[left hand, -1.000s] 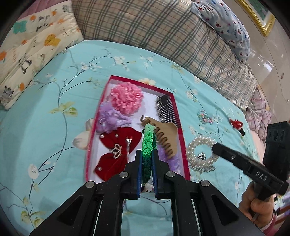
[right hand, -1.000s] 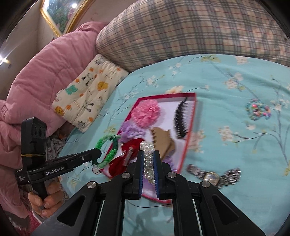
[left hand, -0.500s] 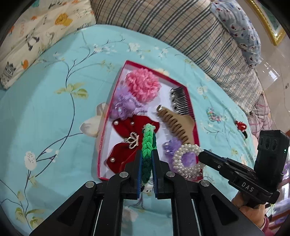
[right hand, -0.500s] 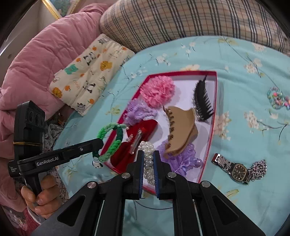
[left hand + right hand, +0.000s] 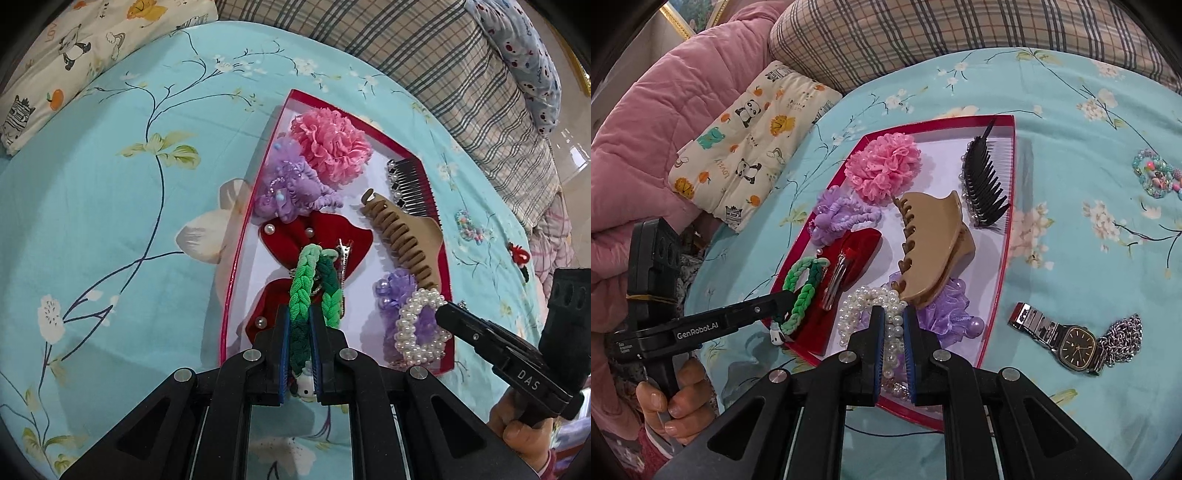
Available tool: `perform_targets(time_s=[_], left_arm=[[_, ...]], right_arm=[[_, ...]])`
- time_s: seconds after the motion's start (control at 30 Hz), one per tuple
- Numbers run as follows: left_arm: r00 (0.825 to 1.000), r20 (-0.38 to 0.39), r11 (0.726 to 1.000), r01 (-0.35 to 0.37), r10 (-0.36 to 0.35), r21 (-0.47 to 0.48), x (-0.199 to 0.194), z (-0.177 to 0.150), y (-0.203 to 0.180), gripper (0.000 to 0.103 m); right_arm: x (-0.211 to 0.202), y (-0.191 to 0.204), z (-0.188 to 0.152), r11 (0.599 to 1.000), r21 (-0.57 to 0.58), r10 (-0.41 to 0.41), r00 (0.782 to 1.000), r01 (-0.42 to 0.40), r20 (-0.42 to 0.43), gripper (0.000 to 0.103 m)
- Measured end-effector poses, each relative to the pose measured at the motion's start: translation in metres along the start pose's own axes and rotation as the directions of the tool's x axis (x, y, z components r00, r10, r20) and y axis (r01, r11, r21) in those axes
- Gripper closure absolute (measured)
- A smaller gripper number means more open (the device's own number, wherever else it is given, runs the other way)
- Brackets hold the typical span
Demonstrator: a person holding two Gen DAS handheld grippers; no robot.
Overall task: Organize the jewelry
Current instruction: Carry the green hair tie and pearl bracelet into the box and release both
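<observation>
A: Start at the left. What has the left gripper (image 5: 299, 354) got?

B: Its jaws are pinched tight on a green braided hair tie (image 5: 314, 291), which hangs over the red velvet bow (image 5: 325, 236) at the near left corner of the red tray (image 5: 236, 258). I judge it is held by one side of the loop so the rest can settle flat inside.

A: And to the right of it?

B: The right gripper (image 5: 894, 350) is clamped just as narrowly on a pearl bracelet (image 5: 864, 306), which lies across the purple scrunchie (image 5: 949, 310) by the tray's near edge, beside the tan claw clip (image 5: 931, 243). Both pieces look ready to be let go there.

A: What is outside the tray?

B: Off its right edge, a wristwatch (image 5: 1067, 336) with a chain (image 5: 1123, 336), and further off a beaded bracelet (image 5: 1156, 177). They seem left to sort.

A: The surface?

B: A bed with a turquoise floral sheet (image 5: 110, 206), soft, so the tray may tip under pressure. Plaid cushions (image 5: 942, 33) line the far edge, with a pink quilt (image 5: 646, 122) and a cartoon-print pillow (image 5: 746, 144) at the left.
</observation>
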State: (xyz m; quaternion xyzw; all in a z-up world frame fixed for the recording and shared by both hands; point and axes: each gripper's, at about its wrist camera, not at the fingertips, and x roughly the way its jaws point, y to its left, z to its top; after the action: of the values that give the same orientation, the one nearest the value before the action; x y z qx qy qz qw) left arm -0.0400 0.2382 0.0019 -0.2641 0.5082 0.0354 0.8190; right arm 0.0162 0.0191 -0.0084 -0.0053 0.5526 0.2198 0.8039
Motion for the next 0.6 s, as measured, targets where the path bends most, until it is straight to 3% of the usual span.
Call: perform_targets(time_s=[0.33, 0.53, 0.6], left_arm=[[0.999, 0.004, 0.999, -0.046, 0.046, 0.015, -0.001, -0.003, -0.003, 0.093], [0.997, 0.009, 0.996, -0.081, 0.08, 0.028, -0.005, -0.004, -0.008, 0.079], [0.996, 0.018, 0.995, -0.089, 0.088, 0.037, -0.008, -0.004, -0.011, 0.073]], right_arm=[[0.003, -0.001, 0.001, 1.0, 0.009, 0.01, 1.0, -0.01, -0.007, 0.089], [0.003, -0.001, 0.0, 1.0, 0.018, 0.011, 1.0, -0.011, -0.005, 0.087], [0.001, -0.002, 0.0, 1.0, 0.022, 0.009, 1.0, -0.009, -0.003, 0.081]])
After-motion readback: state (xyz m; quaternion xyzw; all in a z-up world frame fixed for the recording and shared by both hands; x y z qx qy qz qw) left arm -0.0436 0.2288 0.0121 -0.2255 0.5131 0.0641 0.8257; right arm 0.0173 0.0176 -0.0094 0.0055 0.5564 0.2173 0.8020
